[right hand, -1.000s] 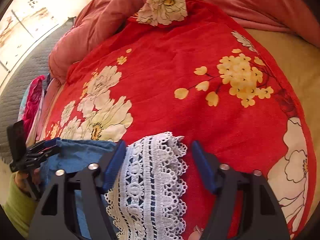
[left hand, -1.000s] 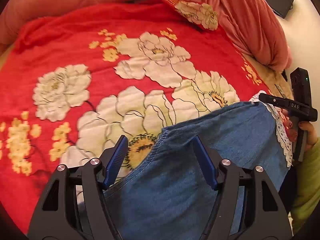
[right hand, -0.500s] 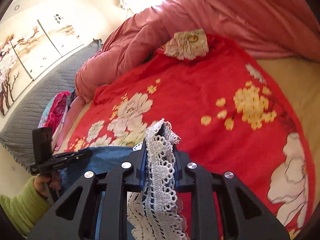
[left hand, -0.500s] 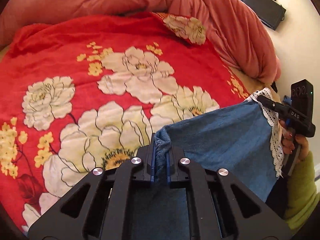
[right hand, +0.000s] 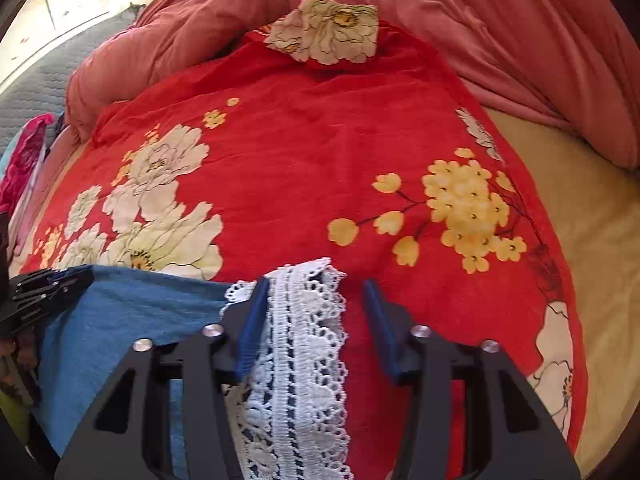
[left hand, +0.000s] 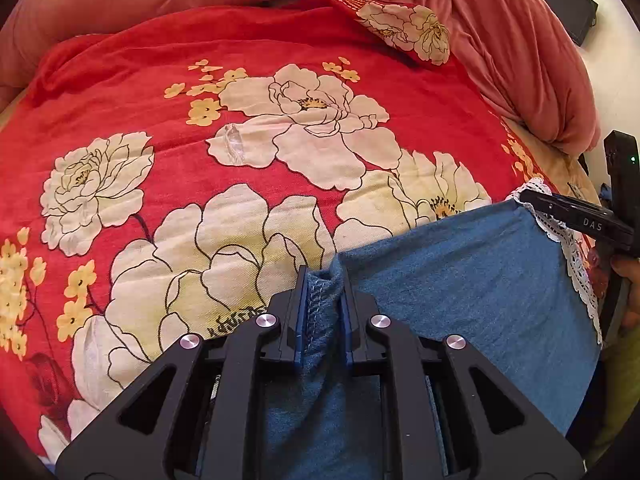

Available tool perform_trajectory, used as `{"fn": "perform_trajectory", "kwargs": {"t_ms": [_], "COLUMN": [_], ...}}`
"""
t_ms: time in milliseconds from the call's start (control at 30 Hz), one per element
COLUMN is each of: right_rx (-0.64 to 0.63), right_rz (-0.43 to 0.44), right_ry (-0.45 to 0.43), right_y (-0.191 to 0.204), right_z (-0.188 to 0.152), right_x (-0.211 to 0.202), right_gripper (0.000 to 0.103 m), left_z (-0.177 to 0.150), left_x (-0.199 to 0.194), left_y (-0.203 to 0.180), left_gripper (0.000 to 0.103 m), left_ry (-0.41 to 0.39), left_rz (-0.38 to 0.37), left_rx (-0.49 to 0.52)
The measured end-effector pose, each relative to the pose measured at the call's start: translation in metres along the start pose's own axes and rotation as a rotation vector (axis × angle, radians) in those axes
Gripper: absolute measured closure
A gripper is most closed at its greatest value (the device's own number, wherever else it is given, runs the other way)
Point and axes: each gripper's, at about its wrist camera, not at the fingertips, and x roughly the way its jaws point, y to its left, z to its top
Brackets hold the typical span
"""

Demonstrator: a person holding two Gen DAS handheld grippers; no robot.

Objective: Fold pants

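Note:
Blue denim pants (left hand: 460, 280) with a white lace hem (left hand: 576, 264) lie on a red flowered blanket (left hand: 240, 80). My left gripper (left hand: 323, 276) pinches a bunched denim fold at the pants' left corner; its jaws are opening slightly, but the pads still touch the cloth. In the right wrist view my right gripper (right hand: 315, 282) has its jaws opening wide. The lace hem (right hand: 304, 360) lies loose between them, resting against the left finger (right hand: 252, 320) only. The denim (right hand: 120, 320) stretches left to my left gripper (right hand: 76, 276).
A pink duvet (right hand: 520, 40) is heaped along the far side and right of the bed. A folded blanket corner (right hand: 328, 32) lies at the back. Bare beige sheet (right hand: 580, 240) shows on the right. A hand (left hand: 628, 280) with a green sleeve holds the right gripper (left hand: 532, 200).
Half a second ago both grippers were shut on the cloth. The right jaws have since spread and let go of the lace. The left jaws have eased apart a little around the denim.

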Motion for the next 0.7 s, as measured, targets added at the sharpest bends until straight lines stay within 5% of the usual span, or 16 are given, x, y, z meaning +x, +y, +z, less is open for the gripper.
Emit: {"fn": "perform_trajectory", "kwargs": {"t_ms": [367, 567, 700], "right_rx": [0.059, -0.144, -0.175], "right_rz": [0.042, 0.119, 0.095], "right_ry": [-0.281, -0.214, -0.133], "right_y": [0.005, 0.078, 0.096], "right_z": [-0.036, -0.069, -0.08], "right_x": [-0.104, -0.109, -0.096], "right_gripper": [0.039, 0.039, 0.039], "left_z": [-0.015, -0.047, -0.075], "left_x": [-0.044, -0.083, -0.086], "left_y": [0.002, -0.022, -0.038], "left_gripper": [0.091, 0.089, 0.083], "left_ry": [-0.077, -0.137, -0.095], "left_rz": [0.038, 0.041, 0.063], "left_rx": [-0.019, 0.042, 0.09]}}
